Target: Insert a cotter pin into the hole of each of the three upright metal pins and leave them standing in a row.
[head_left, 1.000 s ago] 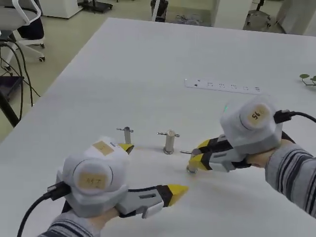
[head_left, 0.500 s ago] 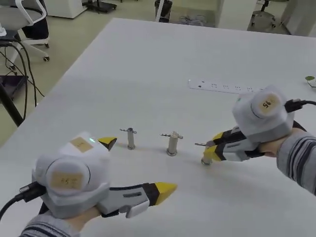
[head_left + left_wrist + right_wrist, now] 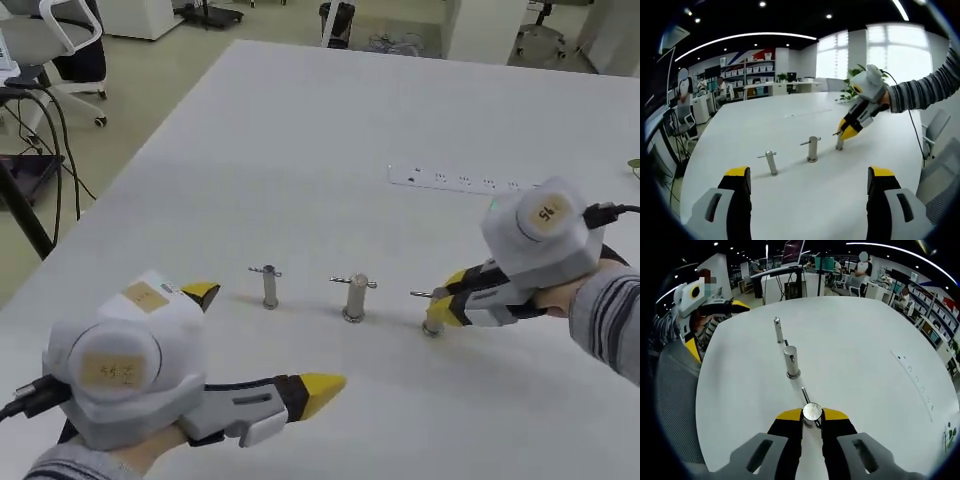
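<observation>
Three upright metal pins stand in a row on the white table (image 3: 300,140), each with a cotter pin through its top: the left pin (image 3: 269,288), the middle pin (image 3: 355,298) and the right pin (image 3: 434,320). My right gripper (image 3: 452,300) is shut on the right pin (image 3: 812,411), yellow tips on either side of it (image 3: 812,416). My left gripper (image 3: 262,338) is open and holds nothing, a little short of the left pin. Between its jaws (image 3: 810,175) I see the row: left pin (image 3: 771,162), middle pin (image 3: 813,149), right pin (image 3: 840,142).
A white power strip (image 3: 465,183) lies farther back on the table. The table's left edge drops to the floor, where office chairs (image 3: 50,40) and cables stand. A small plant (image 3: 634,165) sits at the right edge.
My right gripper has carried the right pin farther right, widening its gap from the middle pin. My left gripper has drawn back to the left, away from the left pin.
</observation>
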`<state>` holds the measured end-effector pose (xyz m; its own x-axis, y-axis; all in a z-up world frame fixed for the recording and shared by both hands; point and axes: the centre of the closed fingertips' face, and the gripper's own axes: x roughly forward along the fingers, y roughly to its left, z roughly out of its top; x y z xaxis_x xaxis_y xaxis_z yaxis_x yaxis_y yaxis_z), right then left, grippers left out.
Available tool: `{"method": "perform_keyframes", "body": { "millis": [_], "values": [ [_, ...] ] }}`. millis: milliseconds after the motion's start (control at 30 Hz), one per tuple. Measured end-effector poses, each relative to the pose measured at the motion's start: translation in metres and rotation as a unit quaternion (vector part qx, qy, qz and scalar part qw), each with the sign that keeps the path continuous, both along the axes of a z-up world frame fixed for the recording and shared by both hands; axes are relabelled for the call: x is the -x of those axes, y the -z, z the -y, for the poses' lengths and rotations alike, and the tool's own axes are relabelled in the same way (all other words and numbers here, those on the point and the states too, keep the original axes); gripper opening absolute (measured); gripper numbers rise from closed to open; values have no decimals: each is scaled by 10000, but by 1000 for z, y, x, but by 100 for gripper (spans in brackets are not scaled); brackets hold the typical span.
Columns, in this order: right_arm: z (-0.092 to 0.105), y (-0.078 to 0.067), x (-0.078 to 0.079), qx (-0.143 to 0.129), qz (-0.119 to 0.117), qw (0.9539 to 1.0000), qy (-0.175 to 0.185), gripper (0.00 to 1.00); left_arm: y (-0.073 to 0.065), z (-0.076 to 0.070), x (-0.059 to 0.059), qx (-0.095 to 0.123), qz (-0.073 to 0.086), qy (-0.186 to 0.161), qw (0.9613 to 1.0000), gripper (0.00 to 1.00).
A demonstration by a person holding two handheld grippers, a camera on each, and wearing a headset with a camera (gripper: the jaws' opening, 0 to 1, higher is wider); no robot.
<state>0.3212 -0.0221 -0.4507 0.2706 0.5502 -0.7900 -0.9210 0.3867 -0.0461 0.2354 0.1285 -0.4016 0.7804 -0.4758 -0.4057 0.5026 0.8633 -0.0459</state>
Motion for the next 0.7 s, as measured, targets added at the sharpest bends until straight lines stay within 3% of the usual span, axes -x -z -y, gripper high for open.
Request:
{"method": "perform_keyframes", "body": {
  "millis": [367,500,700],
  "values": [
    [3,1,-4,-103,-92,9999,-67,9,4,-5,1,107,-114,-96,9998,97],
    [4,3,-3,-26,-1,9997,-235,10,5,-7,1,168,-169,-143,9996,97],
    [9,-7,-1,-142,161,9998,59,27,2,-10,1,191,-183,-173,9995,98]
  ]
}}
